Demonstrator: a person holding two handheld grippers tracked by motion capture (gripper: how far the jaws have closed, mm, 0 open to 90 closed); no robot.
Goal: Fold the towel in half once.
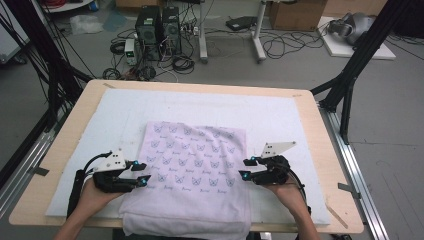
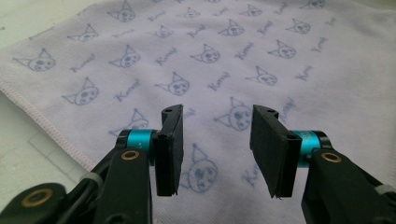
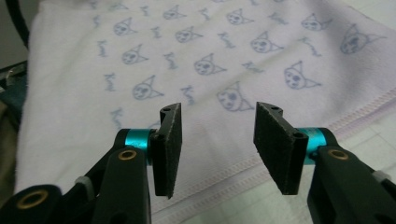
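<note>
A pale lilac towel (image 1: pixel 195 170) printed with small blue cat faces lies flat on the white mat, its near end hanging over the table's front edge. My left gripper (image 1: pixel 142 172) hovers at the towel's left edge, jaws open with nothing between the pads; in the left gripper view the towel (image 2: pixel 224 60) spreads out beneath the left gripper (image 2: pixel 217 149). My right gripper (image 1: pixel 246 168) sits at the towel's right edge, likewise open and empty. In the right gripper view, the towel's stitched hem (image 3: pixel 261 154) runs below the right gripper (image 3: pixel 218 149).
A white mat (image 1: pixel 280 115) covers the wooden table (image 1: pixel 320 145). Black frame legs (image 1: pixel 350 75) stand at both far corners. Computer towers (image 1: pixel 157 30), cables and boxes sit on the floor beyond.
</note>
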